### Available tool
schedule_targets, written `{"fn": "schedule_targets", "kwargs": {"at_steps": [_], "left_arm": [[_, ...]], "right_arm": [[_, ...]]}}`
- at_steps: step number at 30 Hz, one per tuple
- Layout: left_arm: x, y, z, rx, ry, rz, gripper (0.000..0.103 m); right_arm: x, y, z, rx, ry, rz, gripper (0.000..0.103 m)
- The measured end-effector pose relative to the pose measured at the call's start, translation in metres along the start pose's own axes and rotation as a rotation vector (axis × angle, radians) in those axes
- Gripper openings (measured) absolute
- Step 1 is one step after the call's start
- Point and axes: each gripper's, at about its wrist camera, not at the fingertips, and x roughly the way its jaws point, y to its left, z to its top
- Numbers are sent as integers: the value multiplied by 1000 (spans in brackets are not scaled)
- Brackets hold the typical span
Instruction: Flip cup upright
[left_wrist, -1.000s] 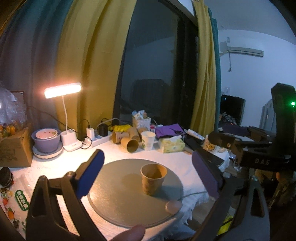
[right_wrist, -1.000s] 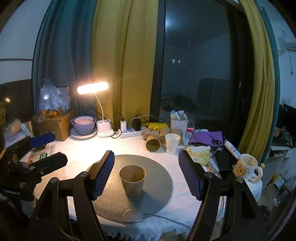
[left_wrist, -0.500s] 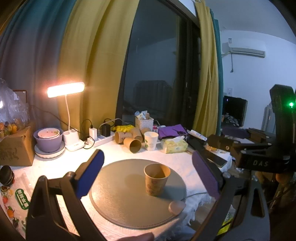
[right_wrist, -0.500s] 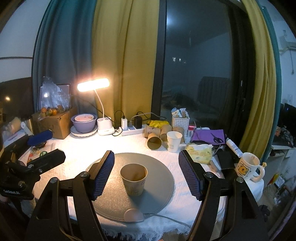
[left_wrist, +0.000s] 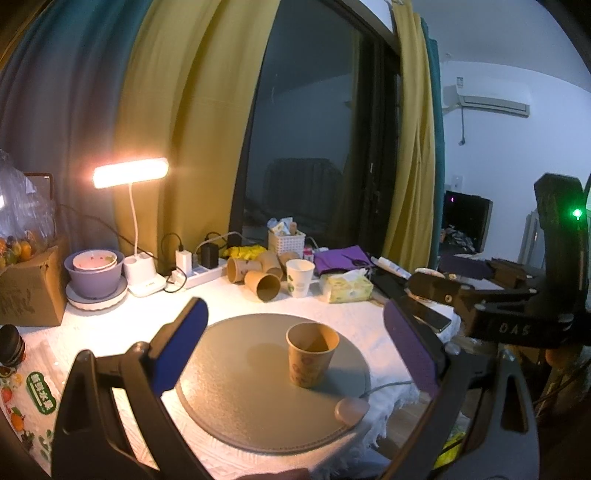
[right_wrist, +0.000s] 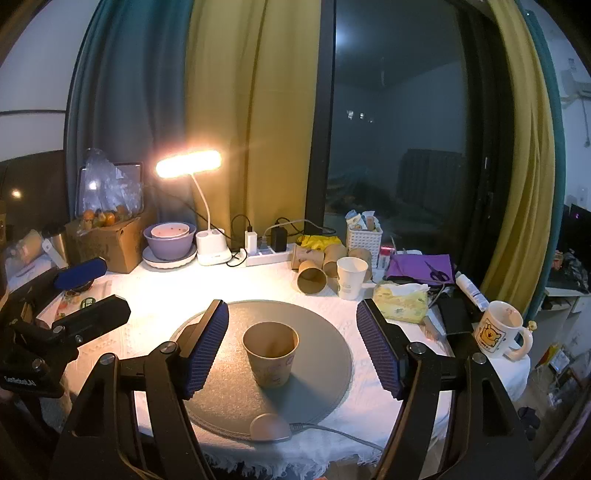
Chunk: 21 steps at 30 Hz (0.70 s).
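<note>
Centrally, the brown paper cup stands upright on the round grey mat on the worktop, long axis vertical, open mouth facing the top of the frame. Left gripper and right gripper both have fingers spread wide, holding nothing, clear of the cup.

Your left gripper has black arms with blue ribbed pads. Your right gripper matches it, with silver screws at the joints and a green light on its body.
</note>
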Motion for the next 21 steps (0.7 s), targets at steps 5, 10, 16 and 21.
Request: {"fn": "schedule_targets", "kwargs": {"at_steps": [5,10,16,21], "left_arm": [[0,-1,-1,-1,2,-1,97],[0,-1,-1,-2,2,0,97],[0,-2,-1,-3,2,-1,97],[-1,-3,-1,-3,2,0,97]], "right_arm": [[3,-1,-2,3,7,1,75],[3,0,-3,2,10,-1,75],[4,0,-3,1,12,0,75],[6,1,-7,-1,16,2,75]]}}
